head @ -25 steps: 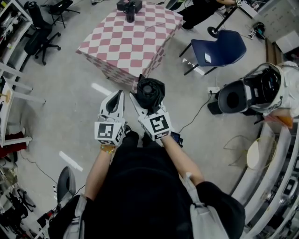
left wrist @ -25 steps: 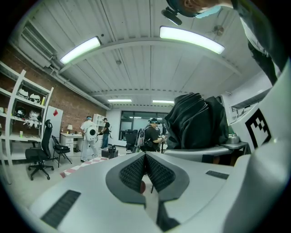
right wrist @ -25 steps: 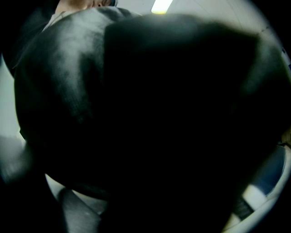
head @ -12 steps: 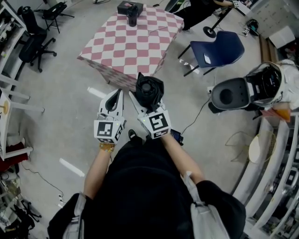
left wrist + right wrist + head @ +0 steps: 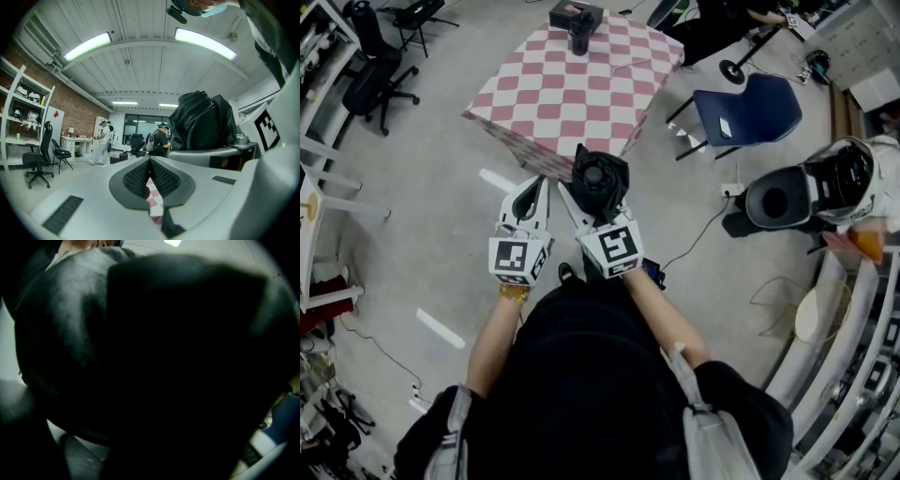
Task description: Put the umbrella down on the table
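Note:
A folded black umbrella stands upright between the jaws of my right gripper, which is shut on it. In the right gripper view the umbrella's dark fabric fills nearly the whole picture. My left gripper is beside it on the left, jaws shut with nothing between them; its closed pads show in the left gripper view, with the umbrella to their right. Ahead stands the table with the pink-and-white checked cloth. Both grippers are over the floor just short of its near corner.
A black object and a dark cup sit at the table's far edge. A blue chair is right of the table, a black round appliance further right. Office chairs and shelves stand at left. People stand in the distance.
The table has come closer to both grippers, which keep their hold and spacing. The umbrella stays upright in the right gripper.

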The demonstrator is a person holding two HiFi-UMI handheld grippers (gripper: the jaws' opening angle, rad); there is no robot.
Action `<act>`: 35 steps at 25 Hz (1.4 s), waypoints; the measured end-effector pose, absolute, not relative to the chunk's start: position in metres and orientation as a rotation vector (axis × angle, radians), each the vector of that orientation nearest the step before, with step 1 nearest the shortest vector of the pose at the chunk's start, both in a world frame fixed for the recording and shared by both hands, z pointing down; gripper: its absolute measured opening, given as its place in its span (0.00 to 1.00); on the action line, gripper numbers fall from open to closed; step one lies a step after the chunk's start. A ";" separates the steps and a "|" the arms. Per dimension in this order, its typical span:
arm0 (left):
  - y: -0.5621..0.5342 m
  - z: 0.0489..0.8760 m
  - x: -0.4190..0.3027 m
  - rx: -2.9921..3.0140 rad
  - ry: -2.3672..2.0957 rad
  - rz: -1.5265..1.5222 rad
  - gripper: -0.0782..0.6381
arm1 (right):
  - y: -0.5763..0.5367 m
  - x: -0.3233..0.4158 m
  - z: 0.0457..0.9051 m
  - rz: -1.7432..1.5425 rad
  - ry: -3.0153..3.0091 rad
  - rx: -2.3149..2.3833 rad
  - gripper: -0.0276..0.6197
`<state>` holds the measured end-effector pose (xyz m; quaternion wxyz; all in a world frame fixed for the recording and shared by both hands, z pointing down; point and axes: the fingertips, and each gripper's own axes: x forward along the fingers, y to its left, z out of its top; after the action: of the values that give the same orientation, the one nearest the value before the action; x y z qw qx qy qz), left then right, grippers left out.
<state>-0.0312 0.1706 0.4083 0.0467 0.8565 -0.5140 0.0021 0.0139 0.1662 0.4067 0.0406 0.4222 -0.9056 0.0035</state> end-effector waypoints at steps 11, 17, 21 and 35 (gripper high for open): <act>0.105 0.405 -0.001 2.600 -1.616 0.039 0.13 | 0.094 0.044 0.403 0.014 -2.817 1.277 0.30; 0.068 0.407 0.018 2.586 -1.640 0.081 0.13 | 0.056 0.062 0.406 0.053 -2.835 1.268 0.30; 0.049 0.411 0.025 2.571 -1.660 0.092 0.13 | 0.036 0.067 0.409 0.067 -2.852 1.250 0.30; -0.026 0.410 -0.038 2.610 -1.571 0.055 0.13 | -0.037 0.005 0.413 0.076 -2.784 1.322 0.30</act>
<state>-0.0376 -0.0262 0.4098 0.0473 0.8556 -0.5152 0.0181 0.0055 -0.0374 0.4130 0.0294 0.4287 -0.9026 0.0245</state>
